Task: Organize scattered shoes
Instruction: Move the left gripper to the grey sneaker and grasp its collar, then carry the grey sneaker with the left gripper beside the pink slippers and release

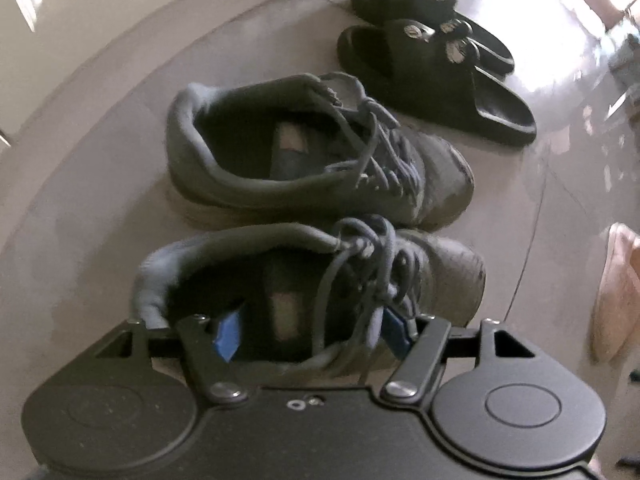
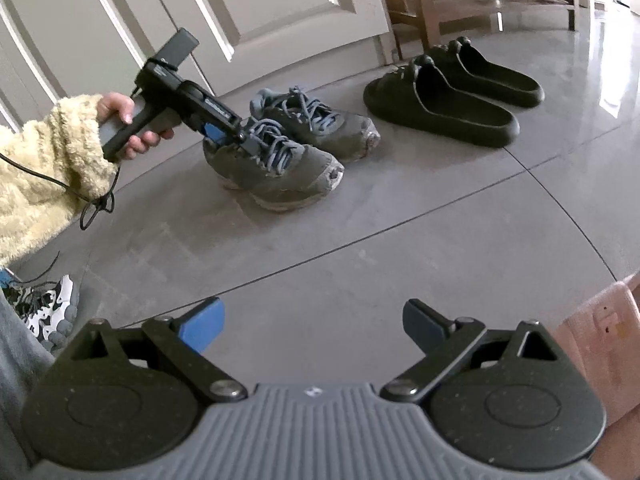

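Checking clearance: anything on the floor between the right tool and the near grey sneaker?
No. In the right wrist view, only bare grey floor tile lies between the right tool and the near grey sneaker.

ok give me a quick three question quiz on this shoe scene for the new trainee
1. True or false: the right gripper has its jaws shut.
2. Which shoe is the left gripper at?
A. the nearer grey lace-up sneaker
B. the farther sneaker
C. a slide
3. How many black rubber slides stand on the grey tiled floor?

Key: 1 false, they stand open with nothing between them. 2 A. 3 two, side by side.
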Tool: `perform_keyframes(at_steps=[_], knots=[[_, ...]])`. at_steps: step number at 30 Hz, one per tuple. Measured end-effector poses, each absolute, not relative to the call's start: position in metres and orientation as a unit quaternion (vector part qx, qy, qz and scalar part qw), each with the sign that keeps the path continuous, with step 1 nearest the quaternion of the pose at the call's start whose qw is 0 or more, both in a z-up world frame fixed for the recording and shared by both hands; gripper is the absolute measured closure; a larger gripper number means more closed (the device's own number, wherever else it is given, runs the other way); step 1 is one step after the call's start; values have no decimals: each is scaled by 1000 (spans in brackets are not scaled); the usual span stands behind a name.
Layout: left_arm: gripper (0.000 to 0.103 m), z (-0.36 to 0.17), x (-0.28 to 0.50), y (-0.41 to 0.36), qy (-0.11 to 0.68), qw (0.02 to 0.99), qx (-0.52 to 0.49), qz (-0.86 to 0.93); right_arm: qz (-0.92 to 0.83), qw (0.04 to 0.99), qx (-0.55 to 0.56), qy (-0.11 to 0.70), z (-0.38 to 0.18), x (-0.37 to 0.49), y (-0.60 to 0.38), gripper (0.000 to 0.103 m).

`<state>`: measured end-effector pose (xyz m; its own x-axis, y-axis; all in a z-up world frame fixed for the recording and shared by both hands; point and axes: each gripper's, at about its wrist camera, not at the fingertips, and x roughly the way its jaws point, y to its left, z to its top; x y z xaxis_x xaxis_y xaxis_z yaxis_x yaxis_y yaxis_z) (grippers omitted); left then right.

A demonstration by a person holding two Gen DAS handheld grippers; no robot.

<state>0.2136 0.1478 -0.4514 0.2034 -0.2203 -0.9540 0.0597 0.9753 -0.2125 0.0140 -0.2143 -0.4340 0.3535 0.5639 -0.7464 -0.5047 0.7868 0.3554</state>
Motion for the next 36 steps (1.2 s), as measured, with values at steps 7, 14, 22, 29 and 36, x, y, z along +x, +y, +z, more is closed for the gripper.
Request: perform_keyframes(at_steps=[7, 14, 22, 29, 36], knots=[[39, -451, 202, 129, 568, 817, -57, -85, 318, 824, 44, 467, -436, 16, -218, 6], [86, -433, 174, 105, 513, 847, -22, -138, 316, 827, 53, 463, -438, 16, -220, 6], [87, -419, 175, 33, 494, 841, 39, -217, 295, 840, 69, 451, -435, 16, -231, 6], [87, -405, 189, -45, 469, 812, 148, -313, 258, 861, 98, 428, -422, 2, -258, 6], [87, -395, 203, -130, 403, 770, 286, -403, 207, 877, 129, 415, -415, -15, -288, 6]])
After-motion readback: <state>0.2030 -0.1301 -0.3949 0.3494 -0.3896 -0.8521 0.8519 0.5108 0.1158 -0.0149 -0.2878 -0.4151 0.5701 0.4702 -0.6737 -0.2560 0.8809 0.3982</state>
